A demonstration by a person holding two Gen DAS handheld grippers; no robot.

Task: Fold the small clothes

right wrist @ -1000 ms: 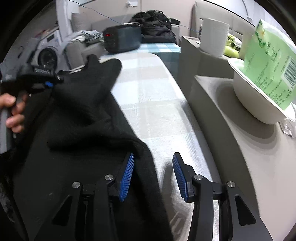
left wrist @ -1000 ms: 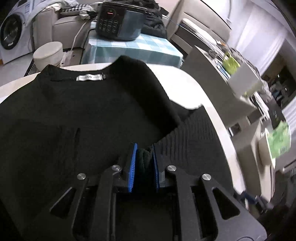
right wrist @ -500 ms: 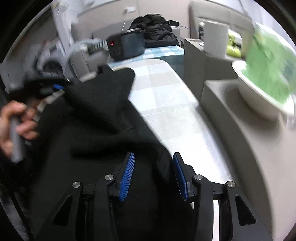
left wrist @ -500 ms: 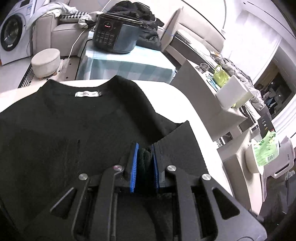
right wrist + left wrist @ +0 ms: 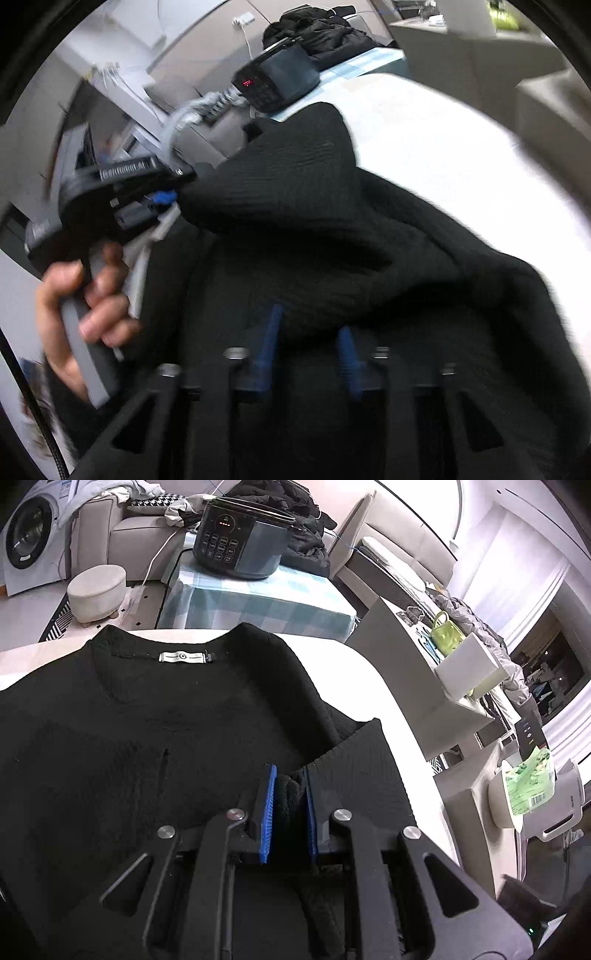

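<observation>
Here, a black knit sweater [image 5: 155, 716] lies spread on the white tabletop [image 5: 384, 686], collar and white neck label [image 5: 181, 657] at the far edge; left tool [image 5: 289, 797] is clamped on a bunched fold of it, blue pads [image 5: 268, 805] pressing the knit, a ribbed flap lifted just right of the tool; only the left wrist view shows the label and flat body; only the right wrist view, blurred, shows the left hand [image 5: 79, 306] on the grey handle and a raised sleeve [image 5: 295, 162] hanging from the left tool; right tool [image 5: 308, 347] sits with fingers apart, knit draped between them, grip not closed; room: black multicooker [image 5: 240, 542] on a blue checked cloth [image 5: 258, 605], washing machine [image 5: 26, 535], beige sofa [image 5: 125, 535], round stool [image 5: 96, 590], white bowl with green packet [image 5: 524, 790] on a side shelf.
</observation>
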